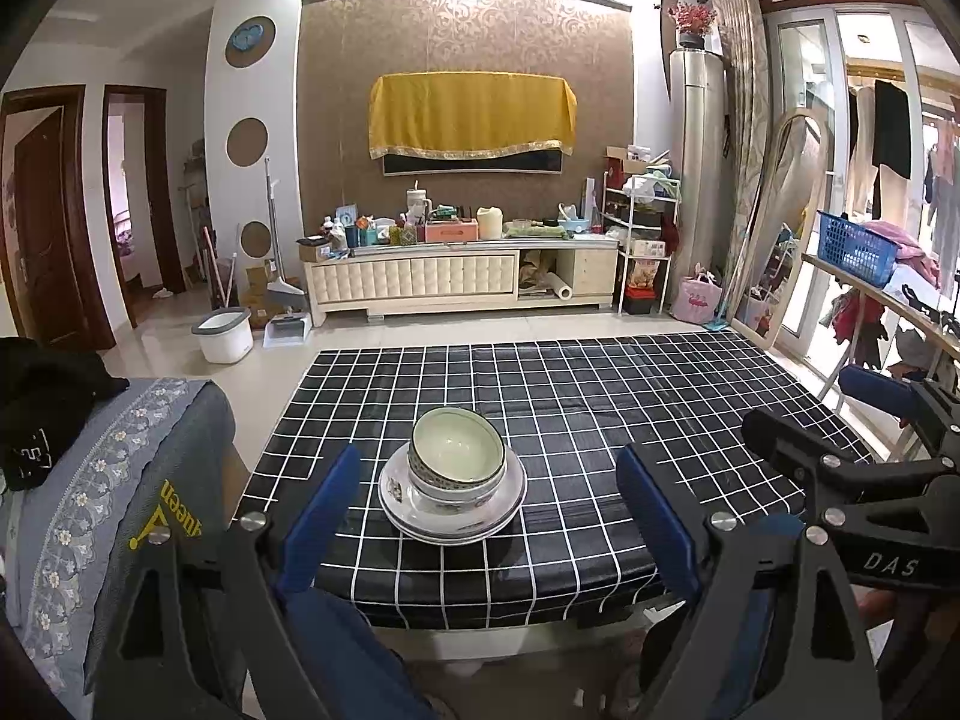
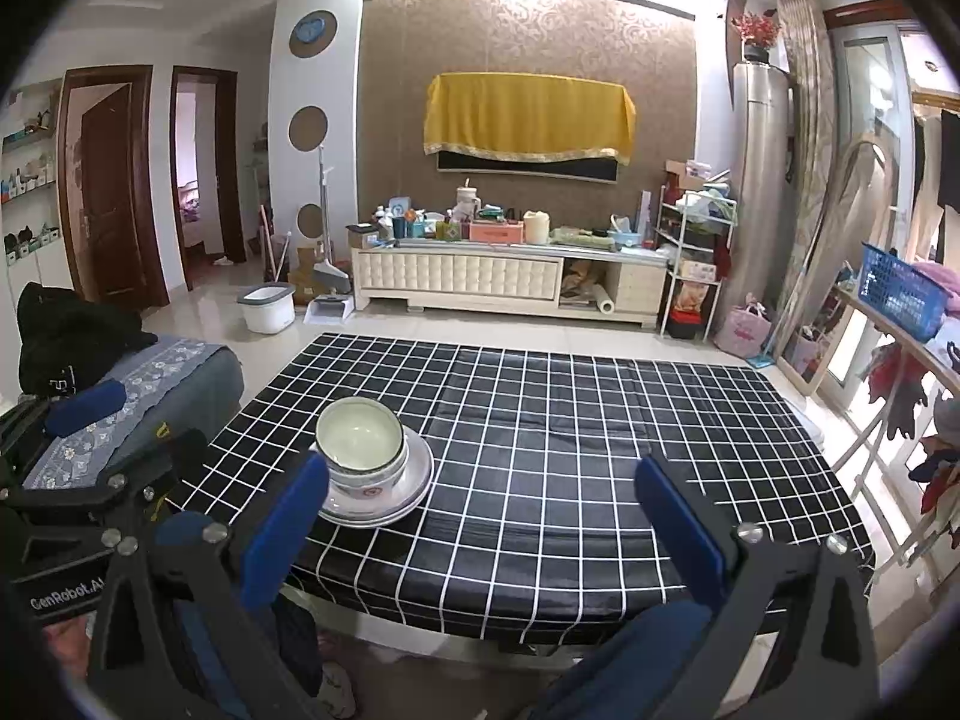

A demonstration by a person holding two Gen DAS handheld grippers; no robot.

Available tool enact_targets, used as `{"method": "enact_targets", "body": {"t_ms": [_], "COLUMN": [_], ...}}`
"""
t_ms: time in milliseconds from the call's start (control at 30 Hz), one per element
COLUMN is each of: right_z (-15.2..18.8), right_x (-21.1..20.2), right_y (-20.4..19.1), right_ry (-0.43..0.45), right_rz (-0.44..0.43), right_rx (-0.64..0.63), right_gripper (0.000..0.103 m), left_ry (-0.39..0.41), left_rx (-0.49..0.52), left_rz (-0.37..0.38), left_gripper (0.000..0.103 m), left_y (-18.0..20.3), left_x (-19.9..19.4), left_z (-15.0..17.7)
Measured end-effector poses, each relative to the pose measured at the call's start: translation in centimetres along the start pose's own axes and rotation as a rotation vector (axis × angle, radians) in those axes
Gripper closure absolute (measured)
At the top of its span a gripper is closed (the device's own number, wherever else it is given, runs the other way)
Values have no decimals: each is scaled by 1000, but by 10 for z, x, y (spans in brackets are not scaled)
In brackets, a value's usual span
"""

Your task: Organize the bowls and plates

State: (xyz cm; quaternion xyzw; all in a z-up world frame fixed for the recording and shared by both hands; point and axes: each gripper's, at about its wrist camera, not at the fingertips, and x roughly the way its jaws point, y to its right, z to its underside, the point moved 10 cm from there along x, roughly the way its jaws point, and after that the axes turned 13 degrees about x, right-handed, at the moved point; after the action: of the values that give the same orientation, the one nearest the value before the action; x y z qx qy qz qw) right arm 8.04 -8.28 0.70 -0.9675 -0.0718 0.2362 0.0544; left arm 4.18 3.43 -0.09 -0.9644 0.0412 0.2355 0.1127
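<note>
bowls (image 1: pixel 456 456) sit nested one in another on top of stacked plates (image 1: pixel 453 507), all in one pile near the front edge of the surface (image 1: pixel 600 420), left of its middle. from where i steer, the pile lies dead ahead of the left tongs (image 1: pixel 486 480), framed between its two blue pads with clear gaps on either side. from the right tongs (image 2: pixel 477 501) the same pile lies ahead and off to the left, partly behind the left pad in that view. so i judge the left tongs the nearer and better lined up. the pile is round, so it has no long axis to speak of; what matters is that it stands upright, bowls mouth up, plates flat.

both tongs are released, pads spread wide, grasping nothing, and both hang short of the surface's front edge, not over it. in the left view i see the right tongs close by on the right; in the right view the left one shows at the lower left.

the pile as it lies could be the tidy result the task asks for, or a pile waiting to be sorted apart; i can't settle which from here.

the surface wears a black cloth with a white grid (image 2: pixel 570 450) and carries nothing else that i can see. beyond it are a tiled floor, a cluttered tv cabinet (image 1: pixel 456 276), a yellow cloth over the screen (image 1: pixel 471 111), a sofa arm with a floral cover (image 1: pixel 102 480) on the left and a blue basket (image 1: pixel 855 246) on the right.
</note>
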Motion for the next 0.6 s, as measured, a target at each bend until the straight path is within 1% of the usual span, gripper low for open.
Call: {"method": "enact_targets", "body": {"t_ms": [600], "right_z": [0], "right_x": [-2], "right_y": [3], "right_ry": [-10], "right_rz": [13], "right_rx": [5], "right_gripper": [0], "left_ry": [-7], "left_rx": [9], "left_rz": [-1], "left_gripper": [17], "left_y": [3], "left_x": [-2], "left_z": [-1]}}
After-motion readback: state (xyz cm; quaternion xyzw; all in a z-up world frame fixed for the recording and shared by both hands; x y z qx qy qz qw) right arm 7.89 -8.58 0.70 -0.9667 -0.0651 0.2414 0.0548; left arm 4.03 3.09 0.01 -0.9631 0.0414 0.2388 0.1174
